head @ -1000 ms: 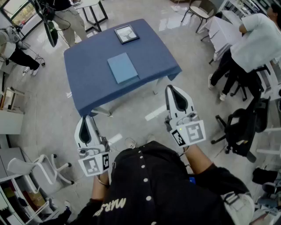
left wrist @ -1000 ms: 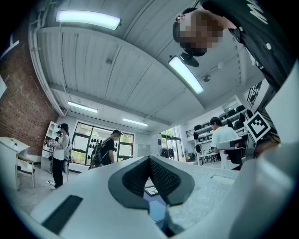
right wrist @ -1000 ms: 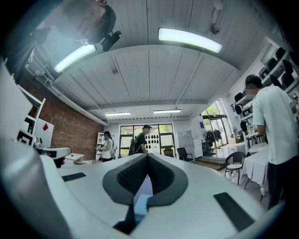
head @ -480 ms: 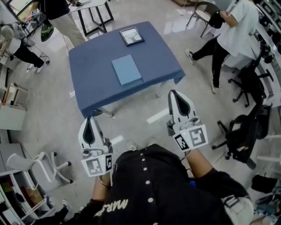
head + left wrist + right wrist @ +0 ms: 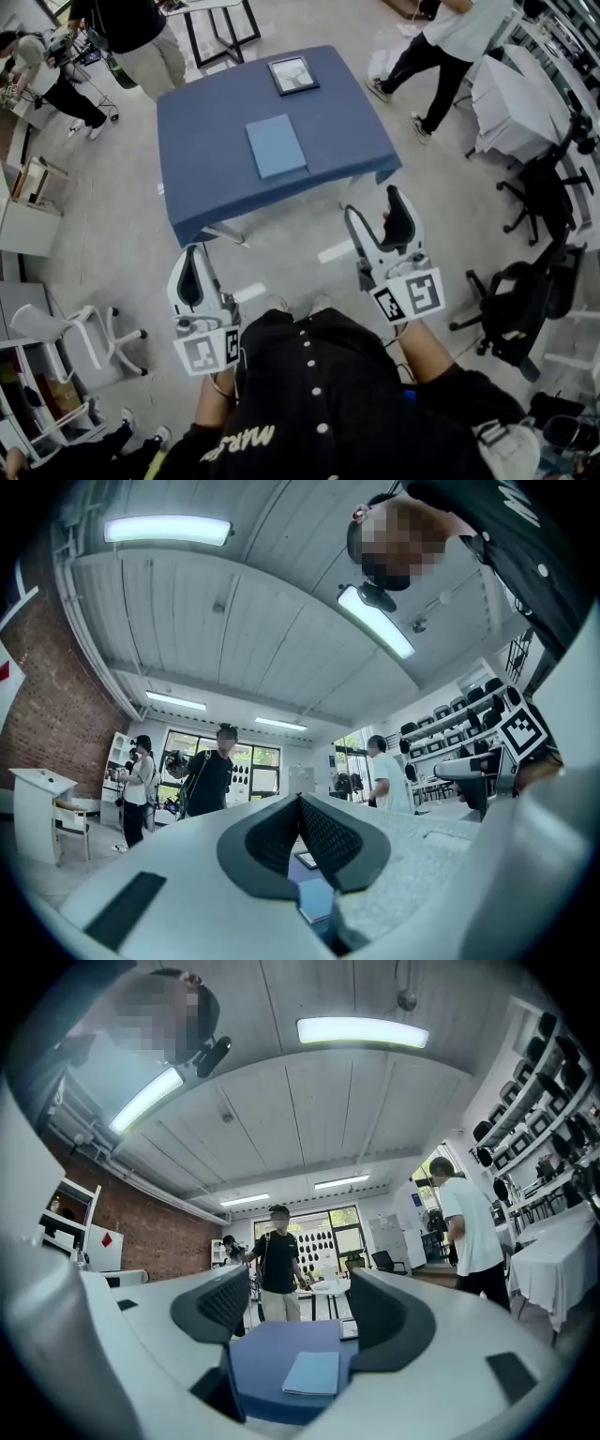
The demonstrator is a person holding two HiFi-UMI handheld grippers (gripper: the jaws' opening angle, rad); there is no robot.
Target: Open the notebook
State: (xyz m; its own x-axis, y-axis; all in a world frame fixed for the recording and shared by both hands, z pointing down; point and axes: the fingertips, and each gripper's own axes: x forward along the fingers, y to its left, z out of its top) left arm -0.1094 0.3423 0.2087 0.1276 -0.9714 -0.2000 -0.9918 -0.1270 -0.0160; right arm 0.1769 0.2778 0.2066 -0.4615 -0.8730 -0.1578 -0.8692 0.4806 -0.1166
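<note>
A light blue notebook (image 5: 277, 145) lies shut in the middle of the table with the dark blue cloth (image 5: 206, 178). Both grippers hang in the air short of the table's near edge, well apart from the notebook. My left gripper (image 5: 190, 253) is shut, its pads (image 5: 323, 832) meeting with nothing between them. My right gripper (image 5: 375, 208) has its jaws opening, spread wide and holding nothing. Between them the right gripper view shows the notebook (image 5: 312, 1372) far ahead on the table (image 5: 272, 1349). In the left gripper view a sliver of the notebook (image 5: 319, 899) shows under the jaws.
A dark-framed picture (image 5: 292, 75) lies at the table's far side. People stand beyond the table at the left (image 5: 141, 37) and right (image 5: 441, 37). Black office chairs (image 5: 525, 309) and a white-draped table (image 5: 511, 98) are at the right, a white chair (image 5: 56, 328) at the left.
My right gripper's jaws have gone from shut to wide open. Both grippers stay about where they were. The person at the right has walked toward the back.
</note>
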